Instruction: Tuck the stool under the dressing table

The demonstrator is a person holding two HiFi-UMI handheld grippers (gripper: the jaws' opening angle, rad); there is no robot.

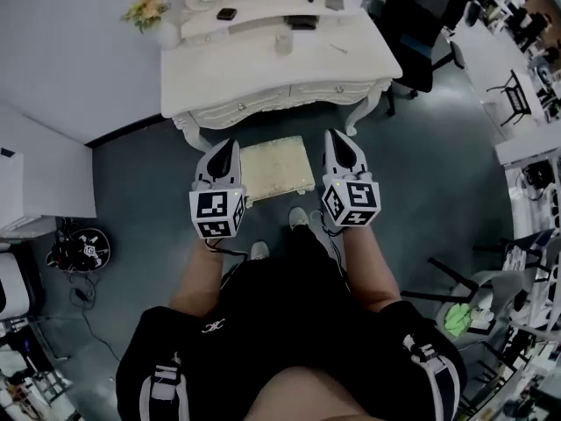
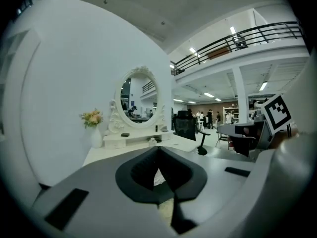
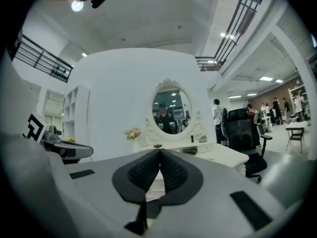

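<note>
Grey left hand-held gripper [image 1: 230, 147], right hand-held gripper [image 1: 335, 140]: both closed, empty.

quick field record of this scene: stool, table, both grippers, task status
stool: cream-cushioned stool on the floor just in front of the table, not under it
dressing table: white dressing table with an oval mirror, flowers and small items on top
left gripper: left gripper beside the stool's left edge, jaws together, nothing between them
right gripper: right gripper beside the stool's right edge, jaws together, nothing between them
contact with stool: cannot tell
task status: stool not yet tucked in
</note>
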